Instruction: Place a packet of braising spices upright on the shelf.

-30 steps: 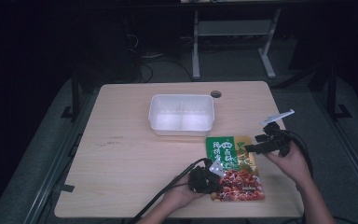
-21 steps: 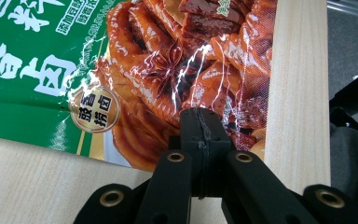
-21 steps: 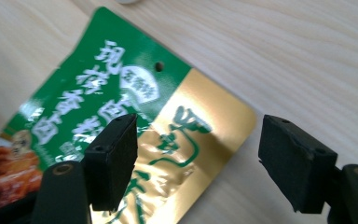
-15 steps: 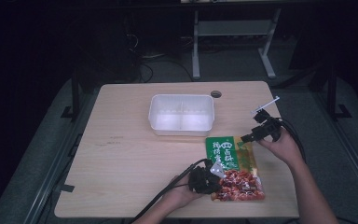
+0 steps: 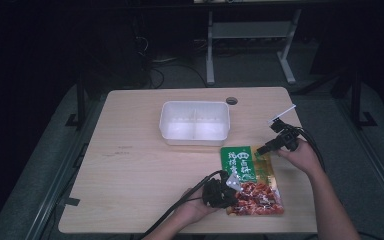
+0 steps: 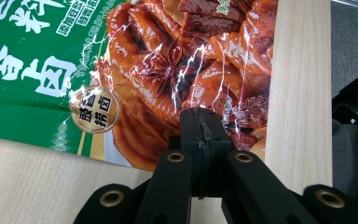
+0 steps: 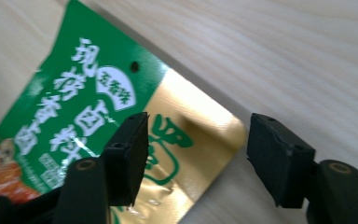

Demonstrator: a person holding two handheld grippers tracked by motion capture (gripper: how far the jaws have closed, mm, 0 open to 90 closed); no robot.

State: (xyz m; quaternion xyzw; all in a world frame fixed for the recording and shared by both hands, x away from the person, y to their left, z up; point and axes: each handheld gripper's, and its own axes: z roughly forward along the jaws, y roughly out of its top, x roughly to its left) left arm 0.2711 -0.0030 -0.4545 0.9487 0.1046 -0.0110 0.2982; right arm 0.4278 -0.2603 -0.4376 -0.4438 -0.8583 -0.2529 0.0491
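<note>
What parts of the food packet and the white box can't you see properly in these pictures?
- Food packet, high view: its near left edge is hidden under the left gripper.
- Same packet, left gripper view: cut off at the top and left edges.
- Right gripper view: right gripper covers part of the gold corner.
- White box, high view: too small to tell what's inside.

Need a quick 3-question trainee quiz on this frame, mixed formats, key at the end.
1. True or false: the right gripper is open over the gold corner of the sauce packet.
2. The left gripper is: A) open, B) shut at the packet's meat-picture end, C) inside the white container.
3. Fill in: the white container sits on the ____ side of the packet from the person.

Key: 1 true; 2 B; 3 far.
</note>
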